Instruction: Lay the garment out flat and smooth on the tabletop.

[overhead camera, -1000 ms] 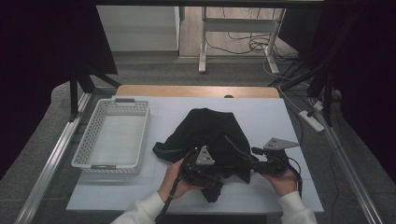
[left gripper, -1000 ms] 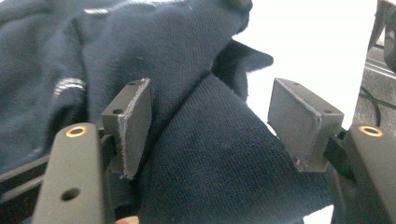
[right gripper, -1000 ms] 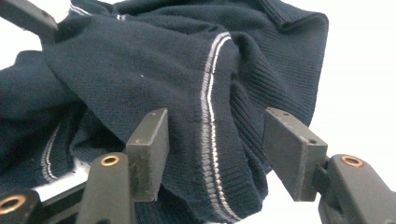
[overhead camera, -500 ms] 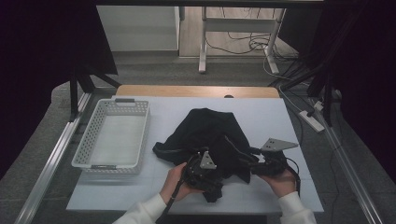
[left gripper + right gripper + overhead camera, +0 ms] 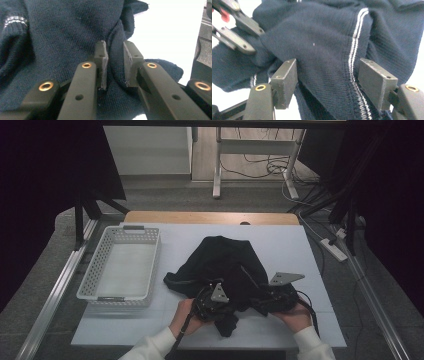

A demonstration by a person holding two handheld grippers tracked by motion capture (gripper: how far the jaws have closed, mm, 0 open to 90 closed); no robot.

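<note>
Pinching a raised fold of the sweater [image 5: 62,37], the left gripper [image 5: 115,63] had just been closing; in its own view the pads [image 5: 101,61] sat close together with a ridge of dark knit squeezed between them. The high view gave the layout: sweater [image 5: 227,265] bunched on the white table [image 5: 280,240], near-centre, with the white basket [image 5: 120,267] to its left and apart from it. Both hands worked at the sweater's near edge, left gripper [image 5: 212,300] and right gripper [image 5: 277,295] close together.

The right gripper [image 5: 328,82] had just been opening. Its own view showed the jaws standing wide with a hump of fabric between them. Pads [image 5: 287,80] looked to be alongside the cloth rather than pressing it.

That view also caught a double white stripe [image 5: 354,50] along a ribbed edge, plus the left gripper [image 5: 237,27] at far left on the cloth. The high view showed the sweater as plain dark cloth.
</note>
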